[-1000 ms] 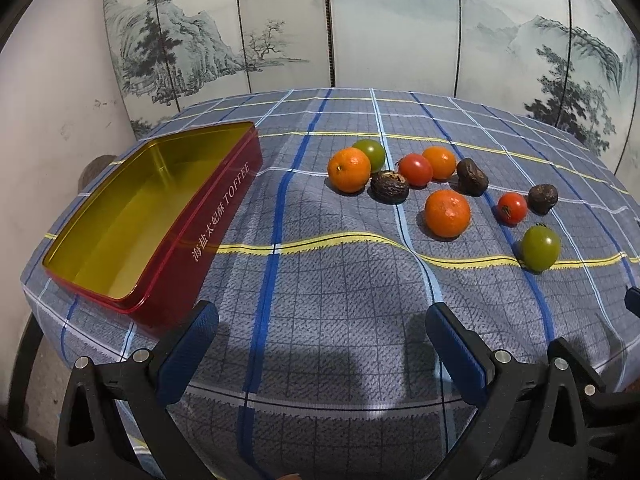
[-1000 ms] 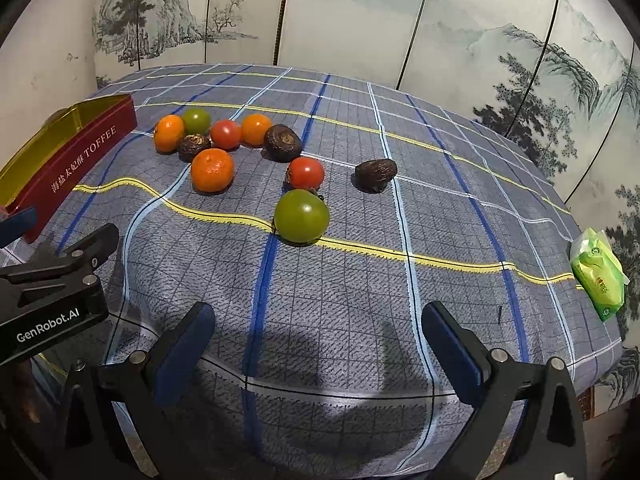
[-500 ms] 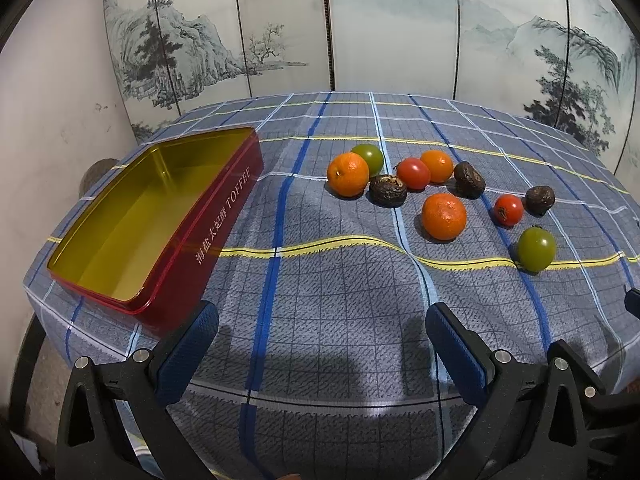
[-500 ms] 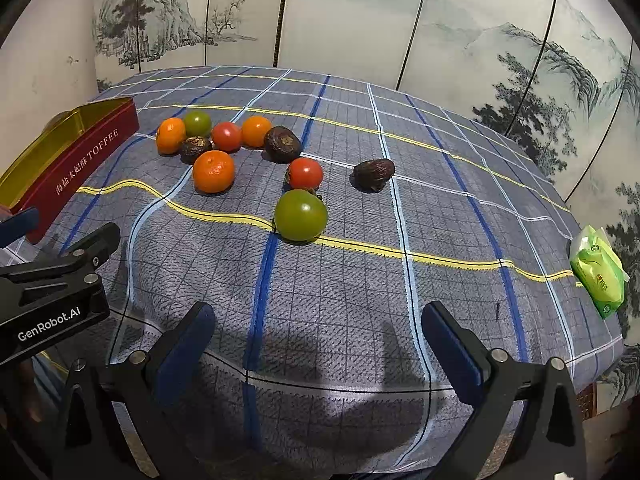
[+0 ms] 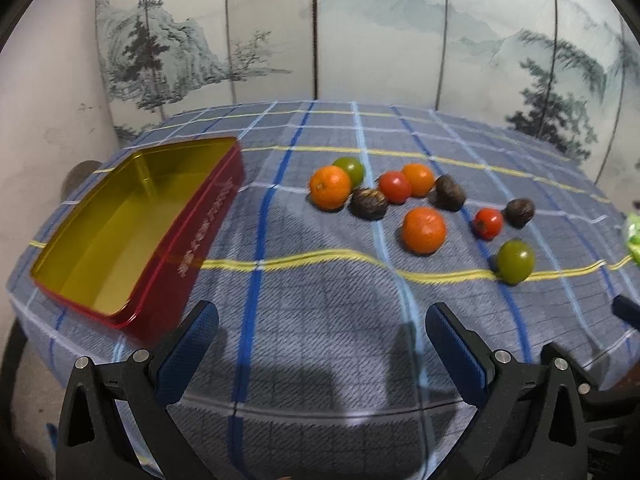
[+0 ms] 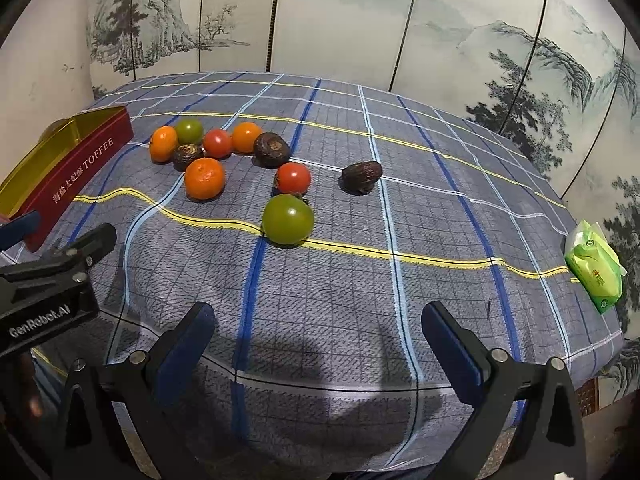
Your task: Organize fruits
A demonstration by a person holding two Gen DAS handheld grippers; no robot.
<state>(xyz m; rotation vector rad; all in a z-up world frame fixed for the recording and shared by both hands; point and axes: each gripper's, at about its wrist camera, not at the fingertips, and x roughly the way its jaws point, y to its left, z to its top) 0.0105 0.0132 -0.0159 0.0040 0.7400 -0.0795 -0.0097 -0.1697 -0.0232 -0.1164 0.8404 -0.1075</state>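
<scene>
Several fruits lie in a loose cluster on the plaid tablecloth: oranges (image 5: 423,229), red tomatoes (image 5: 487,223), green tomatoes (image 5: 515,261) and dark wrinkled fruits (image 5: 368,203). An open red tin (image 5: 208,216) with a gold inside stands empty at the left. In the right wrist view the nearest fruit is a green tomato (image 6: 287,219), with a red tomato (image 6: 293,177) just behind it and a dark fruit (image 6: 361,175) apart to the right. My left gripper (image 5: 320,336) is open and empty over the near cloth. My right gripper (image 6: 316,332) is open and empty too.
A green packet (image 6: 595,267) lies near the table's right edge. The left gripper's body (image 6: 48,280) shows at the left of the right wrist view. A painted folding screen (image 5: 360,40) stands behind the table. The table's front edge is close below both grippers.
Both grippers have drawn back and up a little from the table, so the fruits and tin look smaller and lower. Nothing on the table has moved.
</scene>
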